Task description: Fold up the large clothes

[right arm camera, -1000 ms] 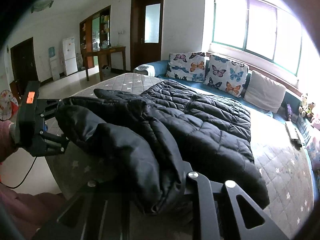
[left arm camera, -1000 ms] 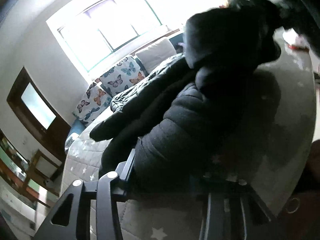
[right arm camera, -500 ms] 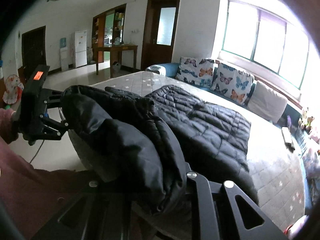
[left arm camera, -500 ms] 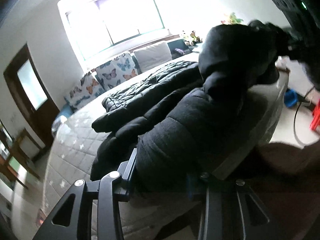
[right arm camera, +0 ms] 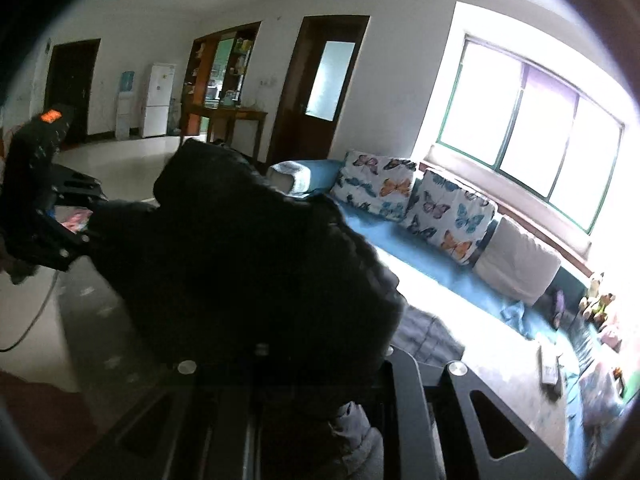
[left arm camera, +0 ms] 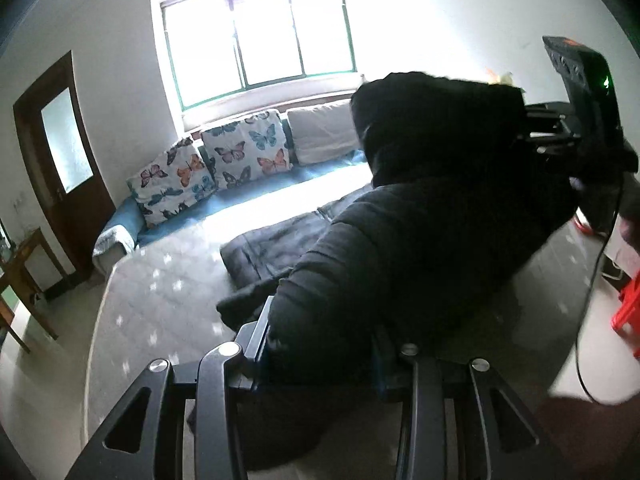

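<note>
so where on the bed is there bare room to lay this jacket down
Bare quilt lies between the black jacket and the blue sofa with its butterfly cushions. The near edge is crowded: left gripper and right gripper both clamp the bunched jacket.

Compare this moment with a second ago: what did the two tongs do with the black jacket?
Both tongs, left and right, lifted their held edge of the black puffer jacket higher, so more of it hangs in the air and less lies spread on the grey star-print bed. Nothing was let go. The butterfly cushions stayed put.
</note>
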A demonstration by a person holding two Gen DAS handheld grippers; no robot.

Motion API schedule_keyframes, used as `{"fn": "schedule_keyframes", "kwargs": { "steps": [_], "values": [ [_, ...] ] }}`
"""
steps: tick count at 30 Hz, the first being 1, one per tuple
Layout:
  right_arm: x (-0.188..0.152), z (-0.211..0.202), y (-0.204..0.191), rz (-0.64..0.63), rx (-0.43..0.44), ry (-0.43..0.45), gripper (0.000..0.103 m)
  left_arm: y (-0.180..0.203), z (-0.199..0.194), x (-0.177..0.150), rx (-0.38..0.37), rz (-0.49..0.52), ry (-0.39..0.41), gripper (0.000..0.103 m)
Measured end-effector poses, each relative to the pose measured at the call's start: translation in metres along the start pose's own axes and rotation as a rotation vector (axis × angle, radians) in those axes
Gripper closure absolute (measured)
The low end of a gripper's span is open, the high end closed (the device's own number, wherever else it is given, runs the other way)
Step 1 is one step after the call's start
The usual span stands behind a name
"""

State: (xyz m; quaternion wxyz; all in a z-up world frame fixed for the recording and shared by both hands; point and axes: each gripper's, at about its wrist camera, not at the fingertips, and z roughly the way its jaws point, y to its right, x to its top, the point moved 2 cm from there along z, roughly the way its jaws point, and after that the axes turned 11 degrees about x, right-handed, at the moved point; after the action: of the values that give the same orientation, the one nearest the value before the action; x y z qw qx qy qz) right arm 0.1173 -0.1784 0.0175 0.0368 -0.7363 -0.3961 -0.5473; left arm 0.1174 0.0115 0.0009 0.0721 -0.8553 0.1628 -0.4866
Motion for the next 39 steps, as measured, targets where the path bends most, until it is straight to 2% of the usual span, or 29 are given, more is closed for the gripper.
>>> {"fn": "schedule_keyframes", "kwargs": {
  "steps": [6, 11, 15, 21, 24, 28, 32, 37, 39],
  "values": [
    [0.017, 0.056, 0.055, -0.018, -0.053, -0.046, 0.084, -0.029, 0.080, 0.070, 0.043, -0.021, -0.035, 0.063],
    [0.024, 0.111, 0.095, 0.010, -0.050, -0.080, 0.084, -0.053, 0.162, 0.109, 0.072, -0.068, -0.139, 0.063],
    [0.011, 0.160, 0.124, 0.108, -0.024, -0.137, 0.084, -0.067, 0.224, 0.115, 0.057, -0.112, -0.251, 0.062],
    [-0.034, 0.218, 0.139, 0.228, 0.007, -0.318, 0.077, -0.056, 0.275, 0.100, 0.056, -0.090, -0.332, 0.053],
    [-0.052, 0.228, 0.149, 0.306, 0.034, -0.381, 0.072, -0.047, 0.298, 0.092, 0.045, -0.101, -0.370, 0.044],
    [-0.047, 0.224, 0.153, 0.342, 0.049, -0.404, 0.071, -0.053, 0.320, 0.064, 0.018, -0.154, -0.420, 0.032],
    [-0.030, 0.194, 0.162, 0.378, 0.030, -0.337, 0.071, -0.068, 0.331, 0.056, -0.012, -0.215, -0.435, 0.030],
    [-0.018, 0.171, 0.166, 0.375, 0.005, -0.339, 0.067, -0.077, 0.330, 0.059, 0.008, -0.216, -0.428, 0.030],
    [-0.021, 0.148, 0.164, 0.395, 0.013, -0.329, 0.067, -0.083, 0.319, 0.066, 0.022, -0.220, -0.414, 0.030]
  ]
}}
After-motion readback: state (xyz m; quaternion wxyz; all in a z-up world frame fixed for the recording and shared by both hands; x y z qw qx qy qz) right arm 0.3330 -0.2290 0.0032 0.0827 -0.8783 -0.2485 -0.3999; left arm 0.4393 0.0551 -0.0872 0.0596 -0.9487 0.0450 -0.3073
